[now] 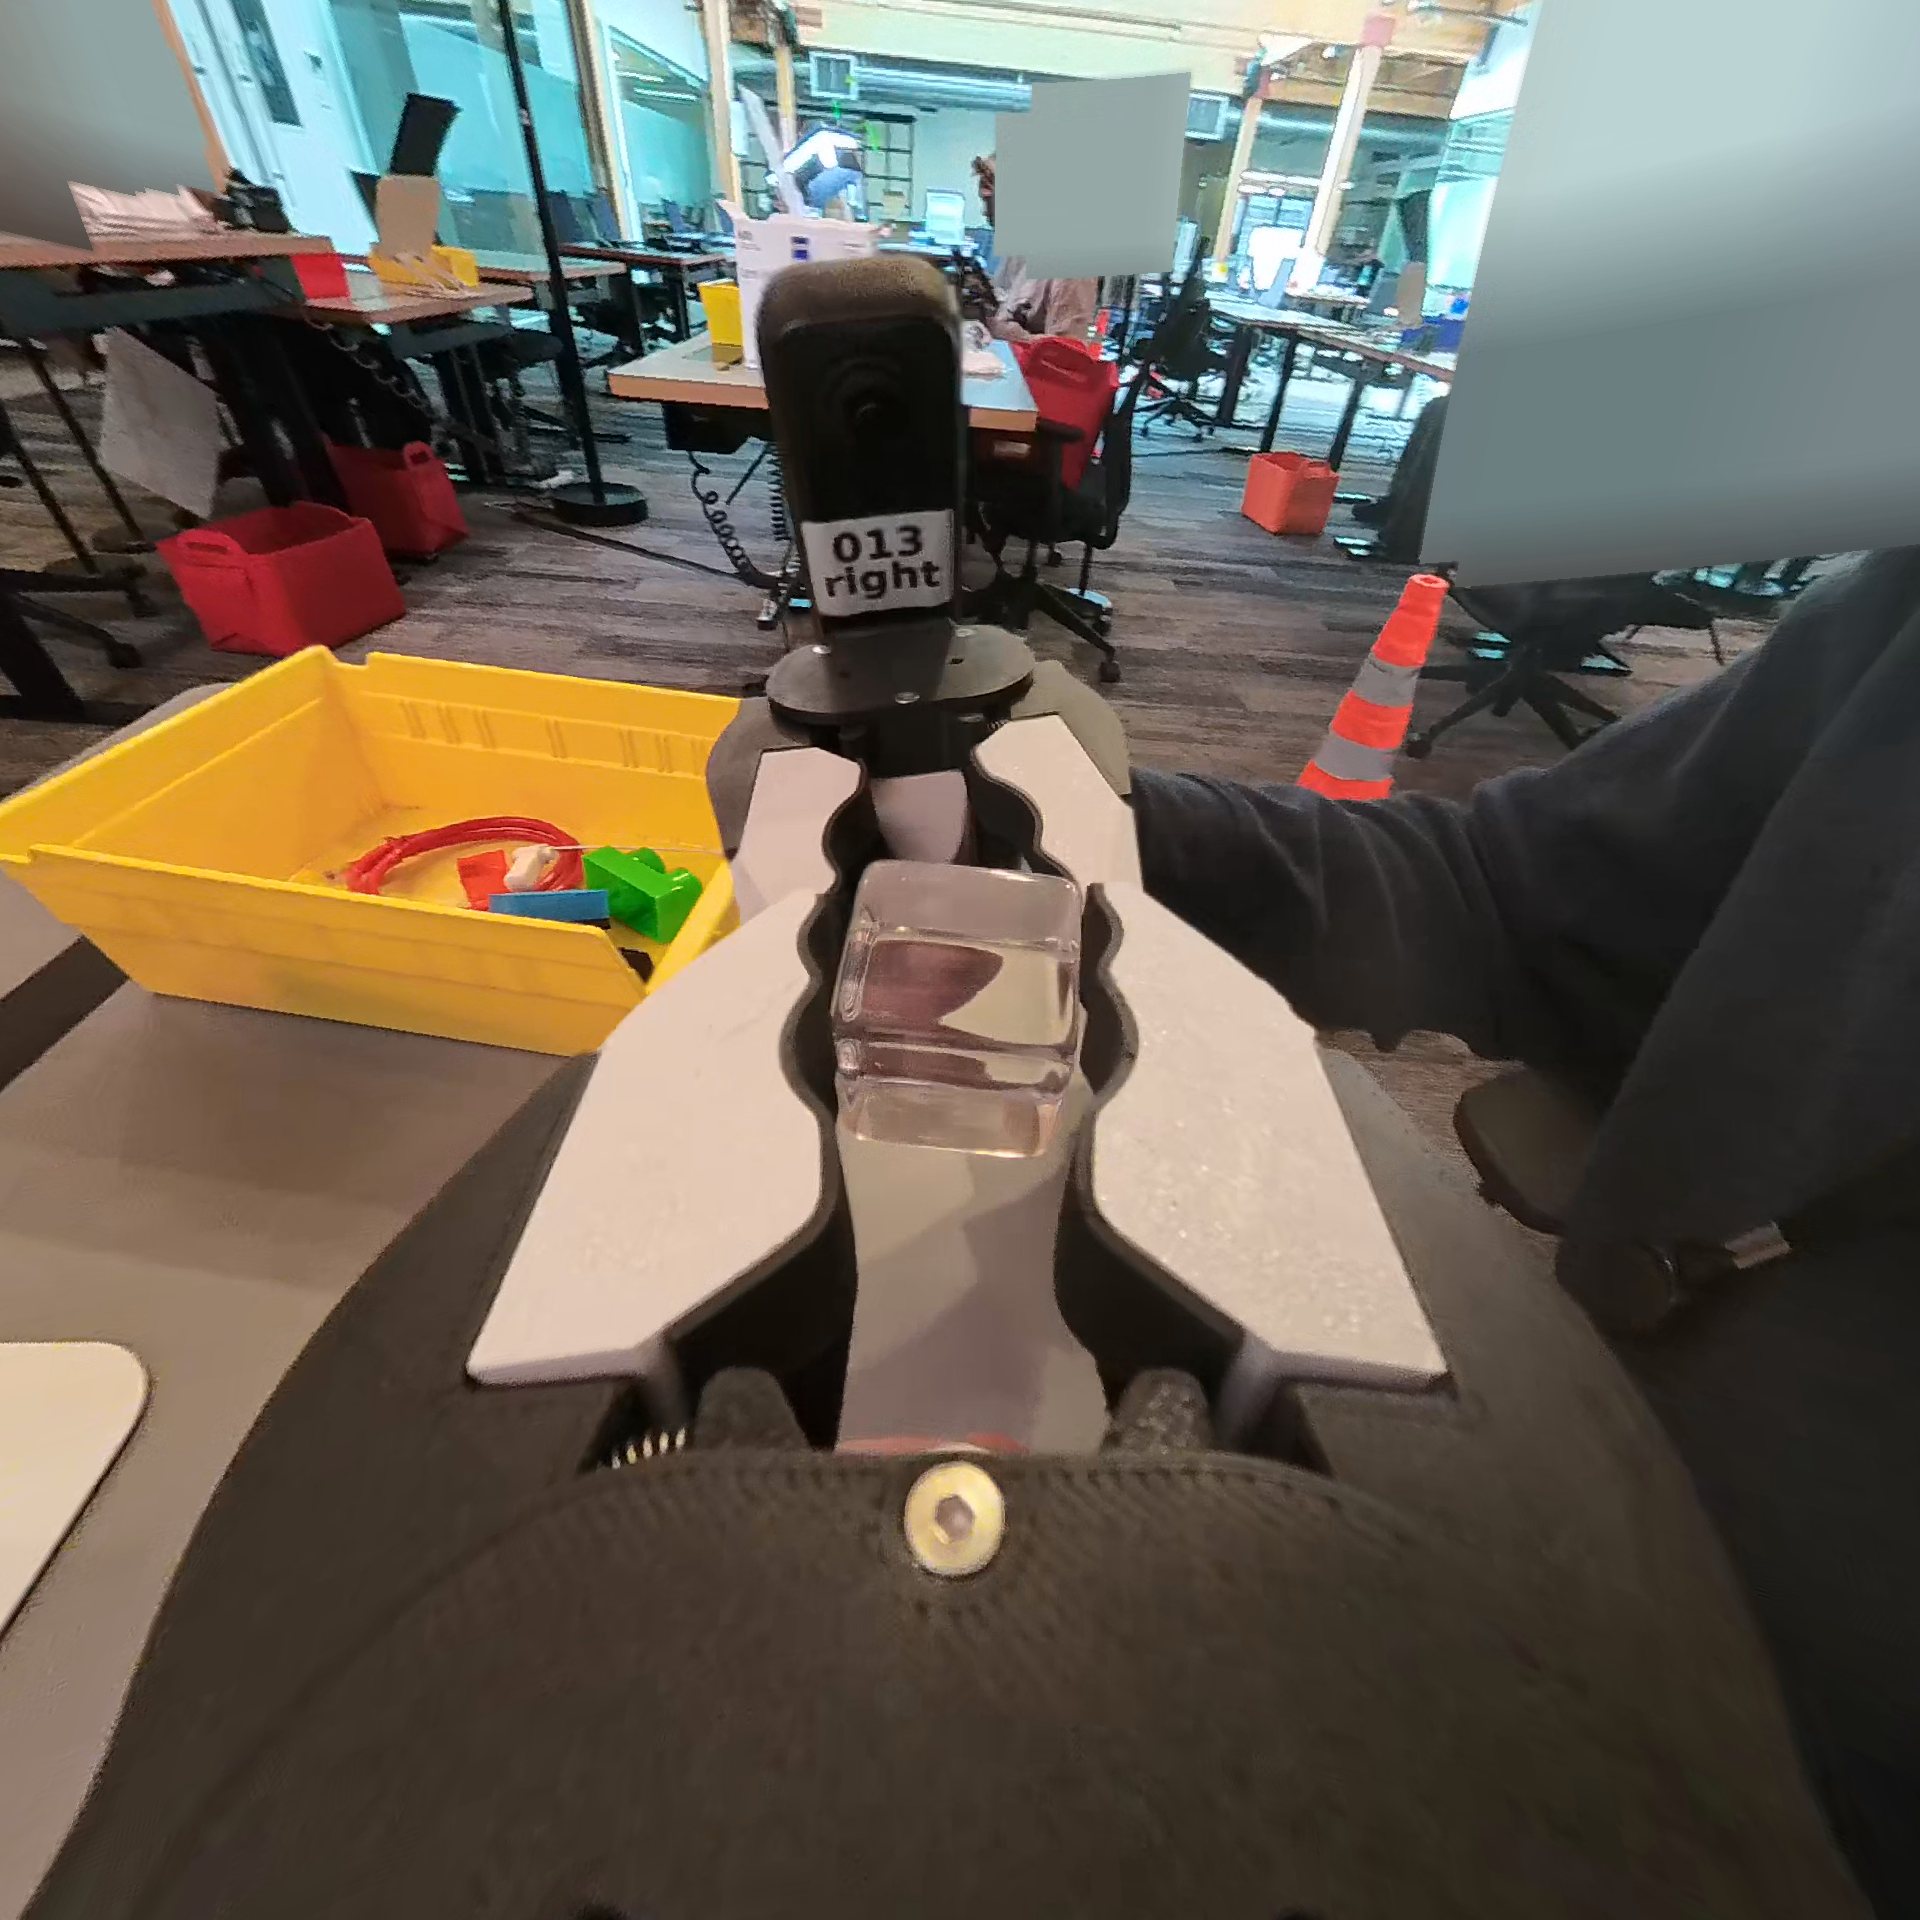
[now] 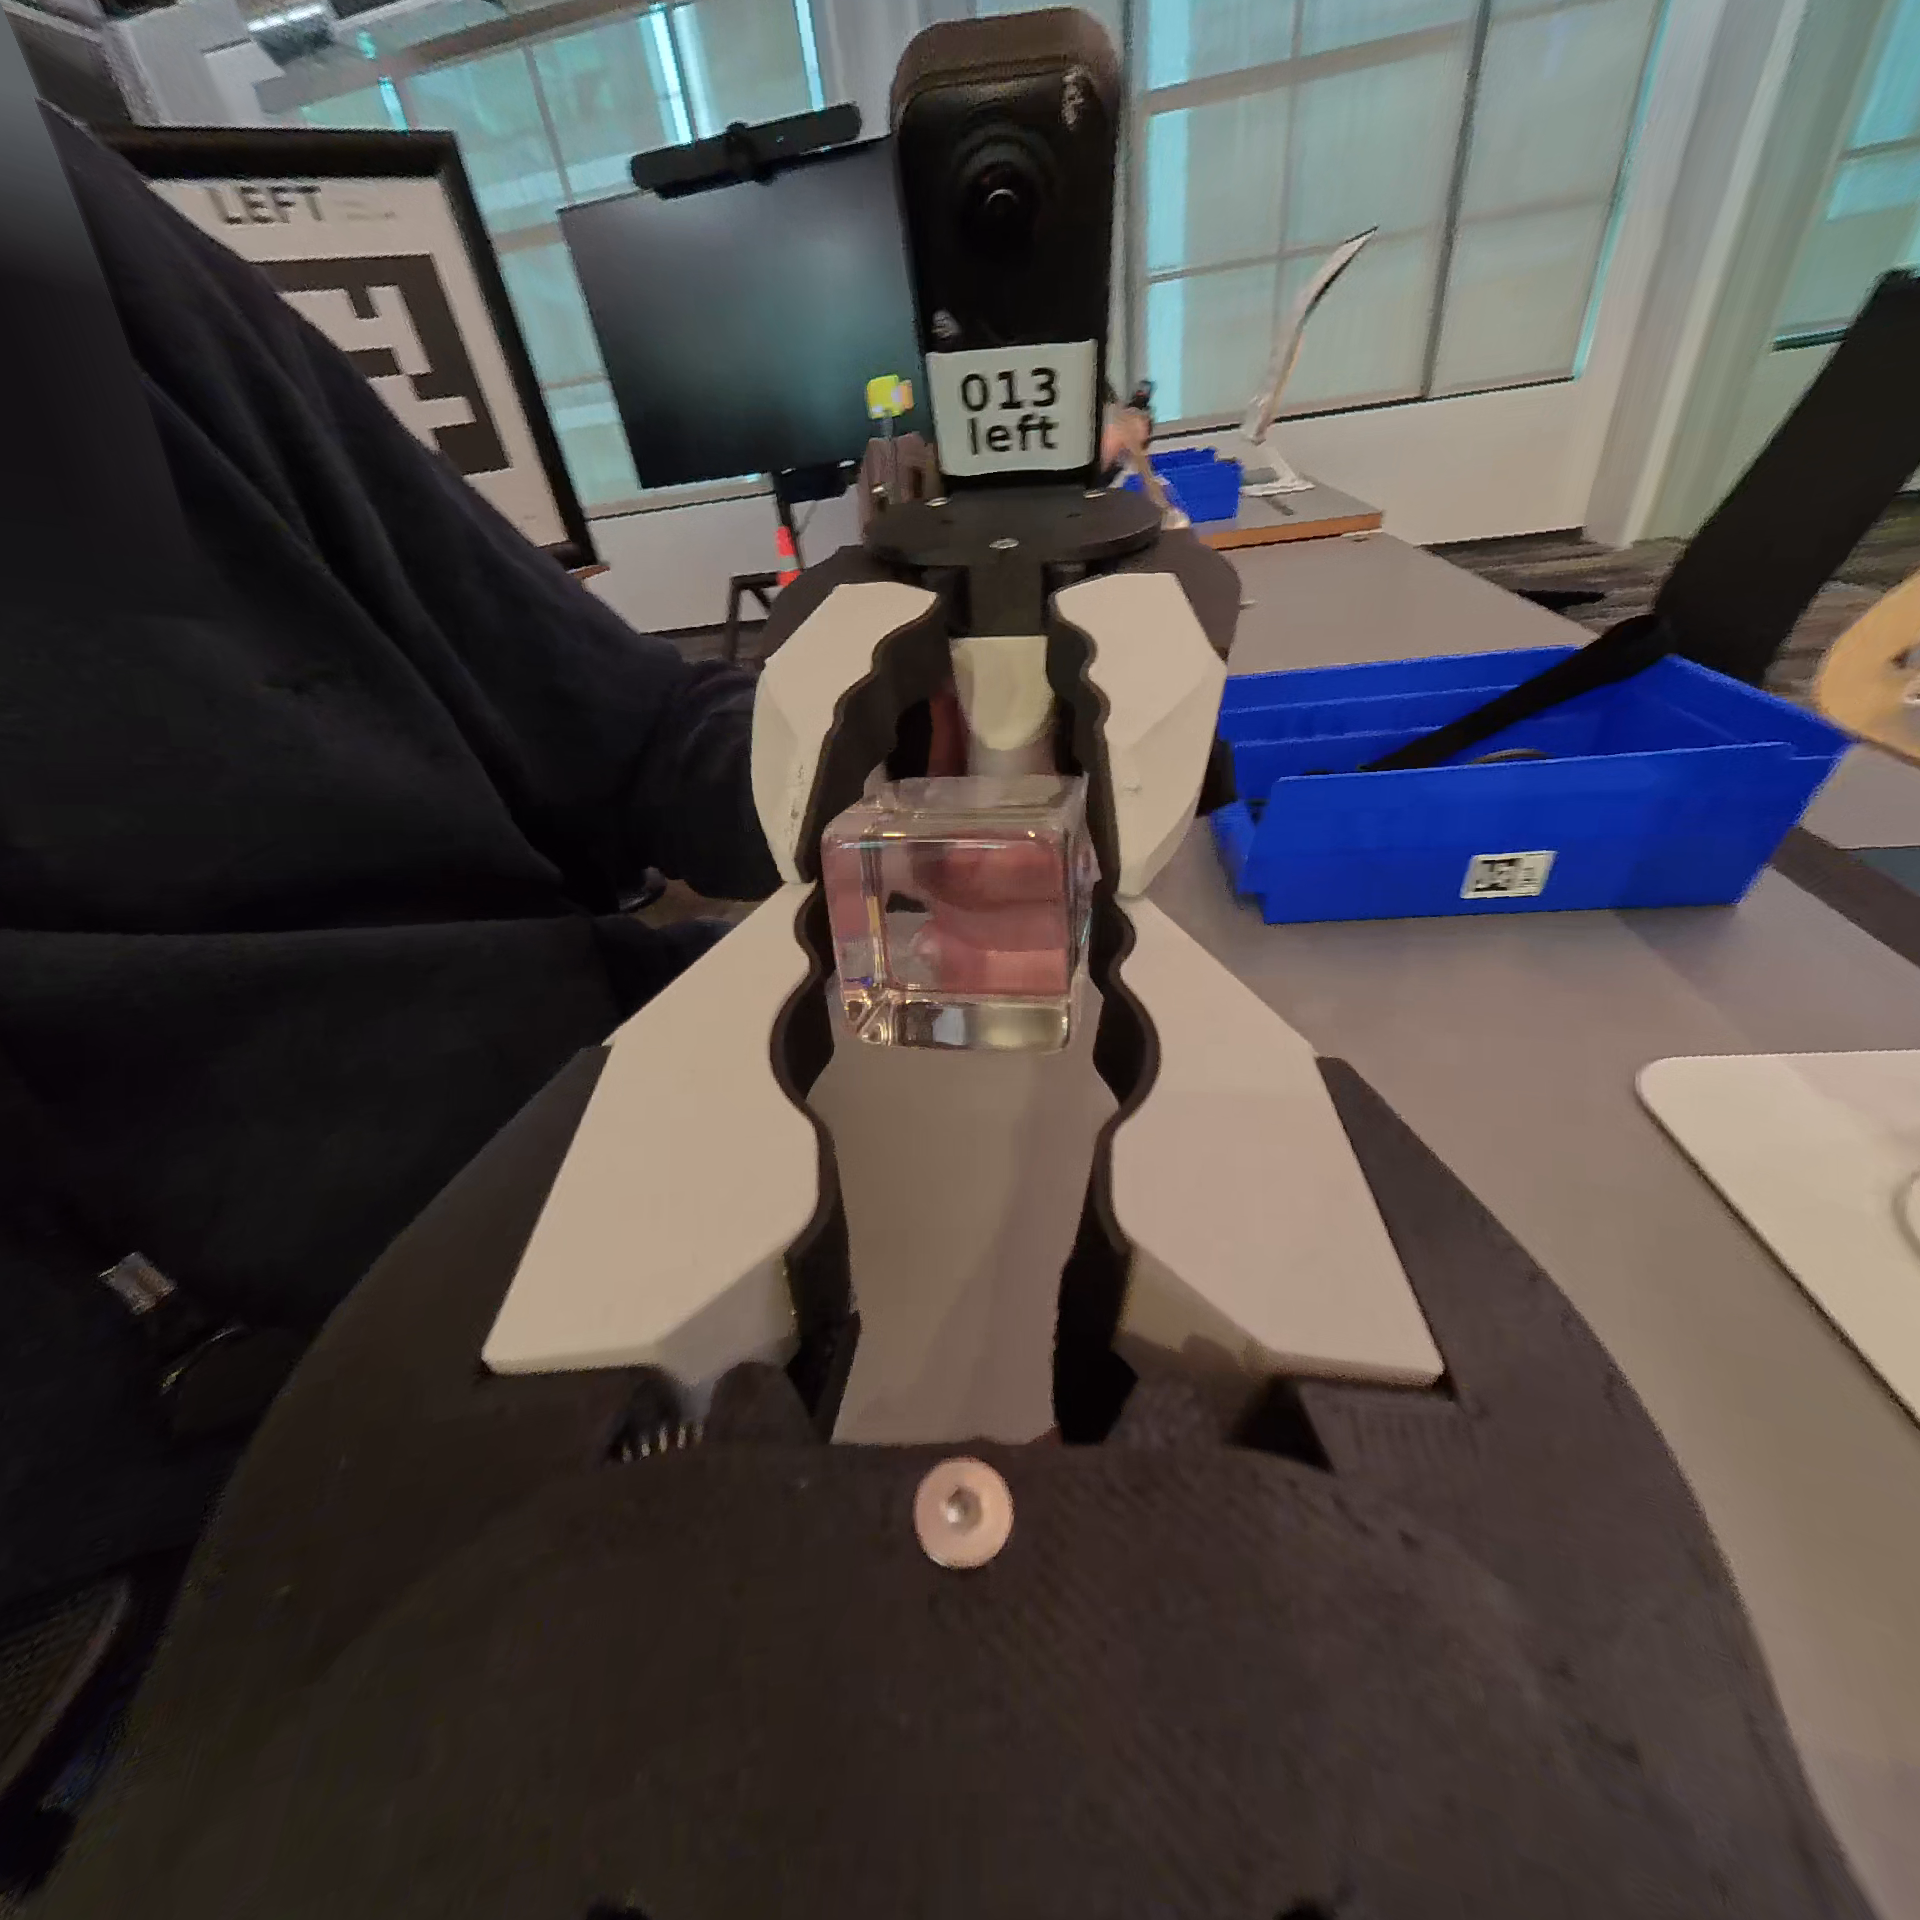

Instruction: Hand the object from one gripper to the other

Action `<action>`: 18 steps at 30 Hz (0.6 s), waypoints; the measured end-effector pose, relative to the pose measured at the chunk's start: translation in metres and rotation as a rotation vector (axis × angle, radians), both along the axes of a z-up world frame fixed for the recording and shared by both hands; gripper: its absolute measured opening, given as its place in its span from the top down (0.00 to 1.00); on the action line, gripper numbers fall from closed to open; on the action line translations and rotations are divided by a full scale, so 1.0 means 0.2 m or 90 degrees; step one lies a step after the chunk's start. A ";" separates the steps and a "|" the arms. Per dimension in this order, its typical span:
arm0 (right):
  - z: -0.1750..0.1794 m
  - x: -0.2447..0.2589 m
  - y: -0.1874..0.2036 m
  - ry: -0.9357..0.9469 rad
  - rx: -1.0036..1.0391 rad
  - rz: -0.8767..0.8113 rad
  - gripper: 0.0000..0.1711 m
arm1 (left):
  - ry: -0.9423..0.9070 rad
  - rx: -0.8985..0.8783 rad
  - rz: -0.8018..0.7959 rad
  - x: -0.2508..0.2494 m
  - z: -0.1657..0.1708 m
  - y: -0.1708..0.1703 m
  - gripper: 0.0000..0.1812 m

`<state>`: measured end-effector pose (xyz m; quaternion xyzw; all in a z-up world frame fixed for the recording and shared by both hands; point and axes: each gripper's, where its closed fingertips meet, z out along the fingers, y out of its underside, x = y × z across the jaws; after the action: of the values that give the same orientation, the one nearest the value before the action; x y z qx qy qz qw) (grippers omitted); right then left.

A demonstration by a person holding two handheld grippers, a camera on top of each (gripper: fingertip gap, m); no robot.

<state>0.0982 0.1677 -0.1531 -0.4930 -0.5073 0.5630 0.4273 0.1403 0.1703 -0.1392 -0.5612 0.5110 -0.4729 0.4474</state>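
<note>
Clear cube [image 1: 956, 1003] sits midair above the desk [image 1: 260, 1143] between my nose-to-nose claws, left claw [image 1: 956, 997] clamped on it, right claw [image 2: 951, 925] straddling it (contact unclear), cube has no long axis.

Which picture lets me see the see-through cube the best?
The right wrist view. There the clear cube sits sharp and bright in the middle, its edges easy to trace between the white fingers. The left wrist view shows the same cube too, just as close, but grey and washed out against the table behind it.
</note>
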 end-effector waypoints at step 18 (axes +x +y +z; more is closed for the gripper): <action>-0.08 0.06 0.33 -0.205 0.308 -0.624 0.66 | -0.117 -0.232 0.242 -0.02 -0.05 0.28 0.76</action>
<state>0.1101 0.2331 -0.1697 -0.6385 -0.3922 0.0846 0.6567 0.1357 0.2261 -0.1500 -0.6728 0.2603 -0.5135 0.4647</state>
